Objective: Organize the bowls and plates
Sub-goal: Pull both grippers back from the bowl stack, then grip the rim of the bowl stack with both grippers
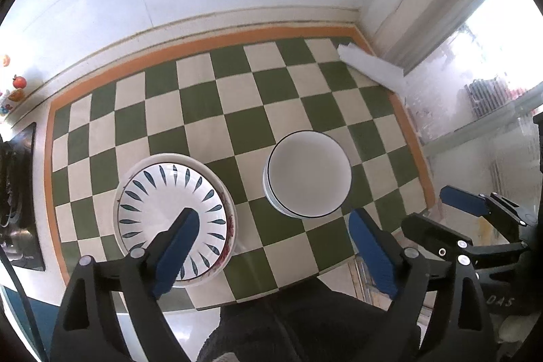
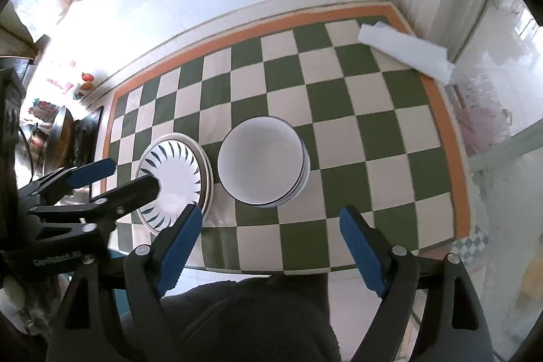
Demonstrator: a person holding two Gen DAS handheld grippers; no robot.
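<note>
A stack of plates topped by a white plate with blue leaf marks (image 1: pixel 163 192) sits at the left of the green and cream checkered table (image 1: pixel 237 90); it also shows in the right wrist view (image 2: pixel 180 172). A stack of plain white bowls with a dark rim (image 1: pixel 307 173) stands to its right, also in the right wrist view (image 2: pixel 261 160). My left gripper (image 1: pixel 275 226) is open and empty, held above the table, one finger over the patterned plate. My right gripper (image 2: pixel 271 223) is open and empty, above the table's near edge, just short of the bowls.
A folded white cloth (image 1: pixel 370 63) lies at the table's far right corner. A white wall runs behind the table. A stove with a pan (image 2: pixel 61 131) stands to the left. A window ledge (image 1: pixel 492 124) is on the right. My dark clothing (image 2: pixel 251 321) shows below.
</note>
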